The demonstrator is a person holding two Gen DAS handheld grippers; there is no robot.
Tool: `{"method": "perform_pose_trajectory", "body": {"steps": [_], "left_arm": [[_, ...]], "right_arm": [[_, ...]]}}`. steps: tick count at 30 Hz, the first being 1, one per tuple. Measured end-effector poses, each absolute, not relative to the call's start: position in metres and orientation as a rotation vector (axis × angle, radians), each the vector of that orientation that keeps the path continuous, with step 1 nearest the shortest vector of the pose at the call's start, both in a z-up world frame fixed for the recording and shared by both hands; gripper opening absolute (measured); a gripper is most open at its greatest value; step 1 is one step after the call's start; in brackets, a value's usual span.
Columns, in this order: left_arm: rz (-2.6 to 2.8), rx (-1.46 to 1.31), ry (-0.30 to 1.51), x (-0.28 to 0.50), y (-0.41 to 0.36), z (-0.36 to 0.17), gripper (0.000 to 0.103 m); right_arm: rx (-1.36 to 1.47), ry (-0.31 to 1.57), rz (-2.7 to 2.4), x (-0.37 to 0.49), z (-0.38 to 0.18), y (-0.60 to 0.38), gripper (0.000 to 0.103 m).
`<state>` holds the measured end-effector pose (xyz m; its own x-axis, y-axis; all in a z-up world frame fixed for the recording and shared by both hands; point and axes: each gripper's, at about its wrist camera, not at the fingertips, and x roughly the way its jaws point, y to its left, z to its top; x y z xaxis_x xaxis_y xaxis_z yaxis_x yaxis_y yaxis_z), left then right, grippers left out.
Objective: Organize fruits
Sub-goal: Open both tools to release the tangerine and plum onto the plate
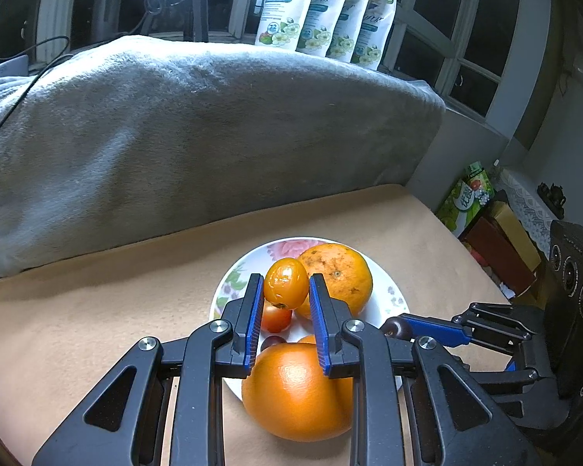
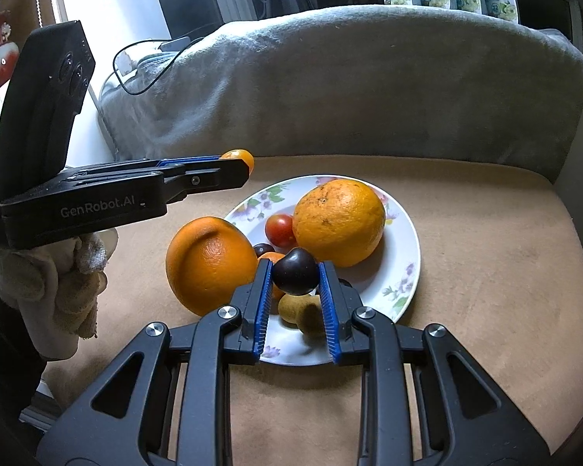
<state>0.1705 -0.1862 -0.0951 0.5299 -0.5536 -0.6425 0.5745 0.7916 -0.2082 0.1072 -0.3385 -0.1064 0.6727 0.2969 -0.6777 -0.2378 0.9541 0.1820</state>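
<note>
A white floral plate (image 1: 392, 303) (image 2: 404, 272) sits on a tan cushion. On it lie a big speckled orange (image 1: 340, 273) (image 2: 338, 221), a red tomato (image 1: 276, 318) (image 2: 280, 229) and small fruits, including a yellowish one (image 2: 291, 308). A second large orange (image 1: 295, 388) (image 2: 208, 260) leans at the plate's rim. My left gripper (image 1: 285, 289) (image 2: 235, 161) is shut on a small orange tomato (image 1: 285, 283) (image 2: 239, 155) above the plate. My right gripper (image 2: 295, 272) (image 1: 398, 326) is shut on a dark plum (image 2: 295, 272) (image 1: 394, 328) just above the plate.
A grey blanket (image 1: 175, 136) (image 2: 369, 77) covers the sofa back behind the cushion (image 1: 97, 310) (image 2: 486, 272). Several white pouches (image 1: 322, 7) stand on the sill behind. Boxes (image 1: 486, 225) lie on the floor to the right. A gloved hand (image 2: 66, 291) holds the left gripper.
</note>
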Motion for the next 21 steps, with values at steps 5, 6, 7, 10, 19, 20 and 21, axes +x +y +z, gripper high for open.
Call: {"method": "perform_pose_trajectory", "body": {"steps": [5,6,7,10,19,20,21], "left_arm": [[-0.678,0.026,0.755,0.171,-0.188,-0.094,0.029],[-0.678,0.025,0.754,0.171,-0.188,-0.094,0.029],[-0.679,0.026,0.754,0.172,-0.188,-0.093,0.029],[-0.680,0.025,0.755,0.172,-0.189,-0.093,0.030],[-0.680,0.032,0.748,0.168,-0.189,-0.091,0.058],[-0.676,0.034,0.749,0.168,-0.189,-0.090,0.063],[-0.674,0.034,0.746,0.167,-0.189,-0.089,0.067]], "right_arm": [[0.080,0.775,0.298,0.106,-0.106,-0.339,0.039],[0.079,0.770,0.296,0.106,-0.106,-0.339,0.044],[0.079,0.764,0.295,0.105,-0.105,-0.339,0.050],[0.079,0.761,0.294,0.104,-0.103,-0.340,0.051],[0.067,0.748,0.287,0.097,-0.098,-0.342,0.075],[0.065,0.747,0.285,0.096,-0.097,-0.342,0.076],[0.062,0.745,0.284,0.095,-0.096,-0.342,0.077]]}}
